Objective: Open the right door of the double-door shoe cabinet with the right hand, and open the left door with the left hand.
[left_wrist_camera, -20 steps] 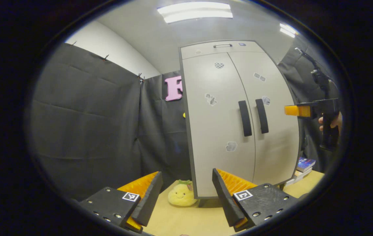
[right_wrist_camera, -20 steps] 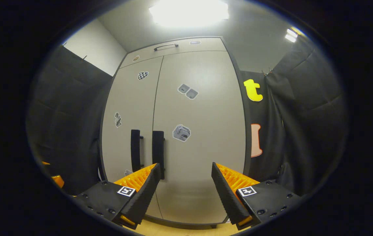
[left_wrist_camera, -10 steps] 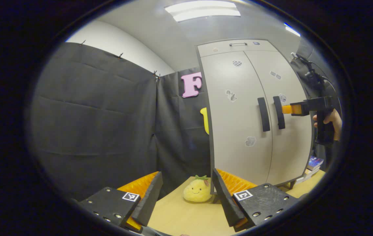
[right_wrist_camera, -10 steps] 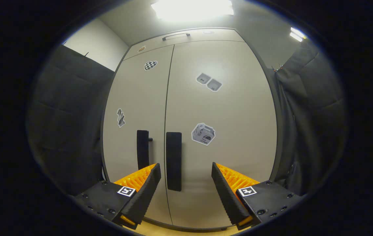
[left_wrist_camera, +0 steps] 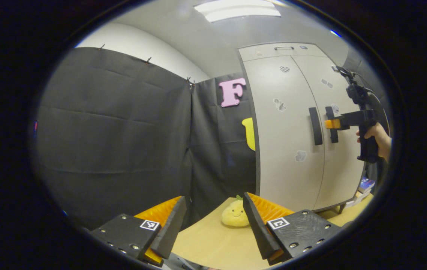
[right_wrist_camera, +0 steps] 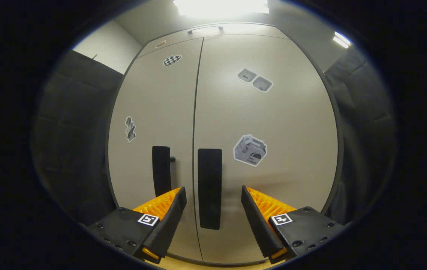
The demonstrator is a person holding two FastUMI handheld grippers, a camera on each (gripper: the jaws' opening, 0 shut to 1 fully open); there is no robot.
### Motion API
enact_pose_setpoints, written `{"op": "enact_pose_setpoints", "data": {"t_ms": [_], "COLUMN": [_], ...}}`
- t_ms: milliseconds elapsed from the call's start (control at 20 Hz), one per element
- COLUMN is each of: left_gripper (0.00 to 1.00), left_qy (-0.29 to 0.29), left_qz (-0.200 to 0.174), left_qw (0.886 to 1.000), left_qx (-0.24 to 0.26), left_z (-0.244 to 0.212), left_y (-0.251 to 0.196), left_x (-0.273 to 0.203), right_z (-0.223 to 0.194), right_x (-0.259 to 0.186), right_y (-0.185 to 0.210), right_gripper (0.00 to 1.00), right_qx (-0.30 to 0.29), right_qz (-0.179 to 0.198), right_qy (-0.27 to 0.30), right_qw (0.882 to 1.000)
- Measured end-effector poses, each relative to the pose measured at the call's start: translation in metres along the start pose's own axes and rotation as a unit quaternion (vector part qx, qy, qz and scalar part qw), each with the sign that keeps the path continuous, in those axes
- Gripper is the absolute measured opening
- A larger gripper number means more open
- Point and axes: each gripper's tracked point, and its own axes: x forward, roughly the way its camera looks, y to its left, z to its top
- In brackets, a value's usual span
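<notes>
In the left gripper view, our left hand-held gripper point(left_wrist_camera: 213, 225) hangs open and empty over the tabletop point(left_wrist_camera: 213, 245), well apart from the shoe cabinet point(left_wrist_camera: 292, 123), whose two doors are shut; a yellow plush toy point(left_wrist_camera: 235, 215) sits just beside the cabinet's base, and our right hand-held gripper point(left_wrist_camera: 331, 123) reaches the right door handle point(left_wrist_camera: 334, 119). In the right gripper view, our right hand-held gripper point(right_wrist_camera: 213, 221) is open with the right door handle point(right_wrist_camera: 209, 187) between its fingers, unpinched, and the left door handle point(right_wrist_camera: 161, 170) is just beside it.
</notes>
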Motion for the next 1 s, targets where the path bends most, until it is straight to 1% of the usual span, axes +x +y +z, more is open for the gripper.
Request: {"op": "enact_pose_setpoints", "data": {"t_ms": [50,100,150,200,250,300,350,400,450,500,550,600,650,700,750,800,900,950,1000], "left_gripper": [0.89,0.89,0.89,0.88,0.88,0.89,0.89,0.89,0.89,0.88,0.88,0.88,0.88,0.88,0.88,0.89,0.89,0.88,0.89], "left_qy": [0.002,0.004,0.006,0.005,0.004,0.003,0.002,0.002,0.002,0.003,0.004,0.003,0.000,-0.003,-0.005,-0.007,-0.009,-0.009,-0.010], "left_qz": [0.001,0.003,0.004,0.006,0.008,0.008,0.009,0.010,0.009,0.009,0.007,0.006,0.004,0.003,0.002,0.001,-0.002,-0.004,-0.006], "left_qw": [1.000,1.000,1.000,1.000,1.000,1.000,1.000,1.000,1.000,1.000,1.000,1.000,1.000,1.000,1.000,1.000,1.000,1.000,1.000], "left_qx": [-0.001,-0.002,-0.003,-0.004,-0.004,-0.005,-0.005,-0.005,-0.006,-0.007,-0.008,-0.010,-0.010,-0.010,-0.009,-0.007,-0.005,-0.005,-0.006], "left_z": [-0.002,-0.003,-0.005,-0.005,-0.005,-0.005,-0.005,-0.005,-0.006,-0.007,-0.006,-0.004,-0.002,0.000,0.002,0.003,0.006,0.006,0.009], "left_y": [0.000,0.001,0.000,0.002,0.003,0.003,0.004,0.005,0.005,0.006,0.005,0.005,0.004,0.004,0.003,0.003,0.001,0.001,0.000], "left_x": [0.002,0.003,0.004,0.005,0.005,0.006,0.005,0.005,0.006,0.007,0.007,0.007,0.007,0.007,0.008,0.009,0.007,0.007,0.006], "right_z": [0.000,-0.001,-0.002,-0.002,-0.002,-0.002,-0.005,-0.008,-0.014,-0.008,-0.010,-0.010,-0.009,-0.009,-0.010,-0.010,-0.011,-0.010,-0.009], "right_x": [0.002,0.006,0.007,0.009,0.011,0.011,0.014,0.015,0.018,0.020,0.017,0.019,0.013,0.016,0.016,0.016,0.013,0.012,0.010], "right_y": [0.003,0.004,0.003,0.003,0.003,0.005,0.006,0.006,0.001,0.001,0.002,0.000,0.002,0.001,0.002,0.002,0.003,0.004,0.003], "right_gripper": [0.84,0.83,0.75,0.65,0.51,0.48,0.41,0.41,0.47,0.43,0.31,0.29,0.22,0.23,0.15,0.14,0.09,0.11,0.08], "right_qx": [0.002,0.003,0.002,-0.003,-0.007,-0.008,-0.009,-0.007,-0.009,0.003,0.003,0.001,-0.005,-0.004,-0.005,0.001,0.004,0.003,0.001], "right_qz": [0.001,-0.001,-0.007,-0.015,-0.019,-0.017,-0.019,-0.021,-0.033,-0.038,-0.040,-0.044,-0.045,-0.041,-0.032,-0.027,-0.022,-0.022,-0.021], "right_qy": [0.005,0.010,0.013,0.015,0.017,0.021,0.028,0.036,0.048,0.043,0.050,0.053,0.055,0.057,0.058,0.058,0.065,0.066,0.064], "right_qw": [1.000,1.000,1.000,1.000,1.000,1.000,0.999,0.999,0.998,0.998,0.998,0.998,0.997,0.998,0.998,0.998,0.998,0.998,0.998]}}
